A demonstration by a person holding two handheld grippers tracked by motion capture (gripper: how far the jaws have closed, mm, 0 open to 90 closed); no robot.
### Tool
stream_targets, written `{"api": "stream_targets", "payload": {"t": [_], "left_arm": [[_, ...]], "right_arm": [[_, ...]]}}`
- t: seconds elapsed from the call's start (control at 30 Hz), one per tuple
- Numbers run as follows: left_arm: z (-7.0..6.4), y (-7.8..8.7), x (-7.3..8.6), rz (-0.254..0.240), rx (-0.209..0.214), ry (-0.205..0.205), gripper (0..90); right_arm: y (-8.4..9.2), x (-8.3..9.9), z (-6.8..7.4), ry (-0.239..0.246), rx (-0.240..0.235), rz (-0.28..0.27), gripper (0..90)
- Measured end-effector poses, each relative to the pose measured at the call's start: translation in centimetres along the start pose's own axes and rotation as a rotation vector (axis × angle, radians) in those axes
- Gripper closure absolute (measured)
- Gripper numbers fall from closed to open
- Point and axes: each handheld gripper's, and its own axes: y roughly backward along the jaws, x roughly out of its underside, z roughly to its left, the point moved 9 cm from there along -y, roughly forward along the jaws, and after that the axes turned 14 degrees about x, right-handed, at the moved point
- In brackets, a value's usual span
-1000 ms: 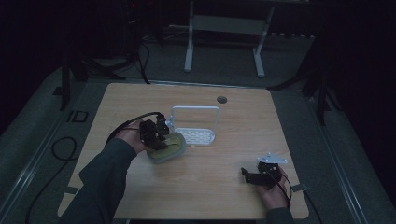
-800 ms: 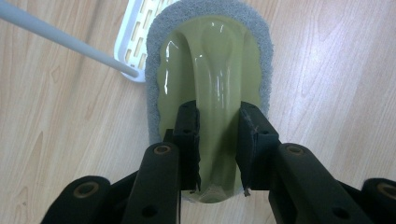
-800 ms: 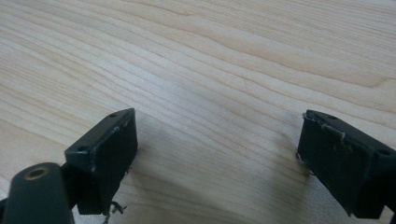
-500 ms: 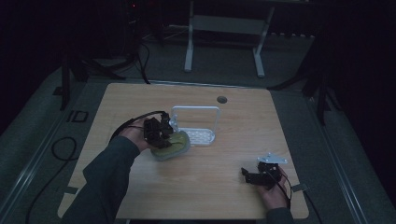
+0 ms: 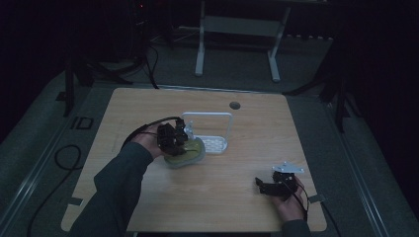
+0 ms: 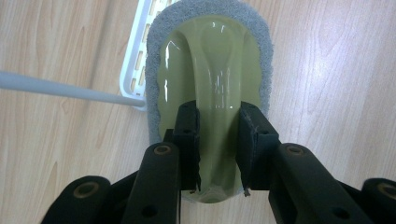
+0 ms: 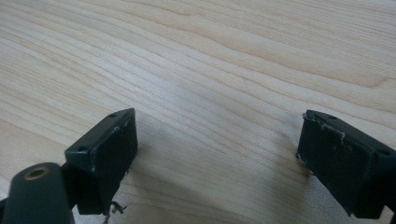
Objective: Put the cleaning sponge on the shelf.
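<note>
A yellow-green plastic scrubber (image 6: 210, 70) with a grey sponge rim lies on the wooden table (image 5: 247, 128), its far end against a white slatted rack (image 6: 133, 70). My left gripper (image 6: 218, 135) is shut on the scrubber's raised handle, with a pad pressed on each side. From above, the left gripper (image 5: 173, 138) sits over the scrubber (image 5: 190, 154) just left of the rack (image 5: 215, 144). My right gripper (image 5: 264, 186) rests near the table's front right. In its own view the right gripper (image 7: 217, 154) stands open over bare wood, nothing between its jaws.
The rack has a tall white wire frame (image 5: 207, 116) standing over it. A round cable hole (image 5: 234, 105) sits near the table's far edge. A black cable (image 5: 143, 129) trails from the left gripper. The room around the table is dark.
My left gripper has shifted the scrubber slightly to the right, closer to the white rack. The right gripper has stayed where it was.
</note>
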Motion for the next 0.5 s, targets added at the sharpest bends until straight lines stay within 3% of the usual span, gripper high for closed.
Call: {"api": "stream_targets", "payload": {"t": [0.17,0.5], "left_arm": [[0.2,-0.2,-0.4,0.002,-0.009,-0.032,71.8],[0.3,-0.4,-1.1,-0.014,-0.005,-0.047,71.8]], "right_arm": [[0.0,0.0,0.0,0.0,0.0,0.0,11.6],[0.0,0.0,0.0,0.0,0.0,0.0,11.6]]}}
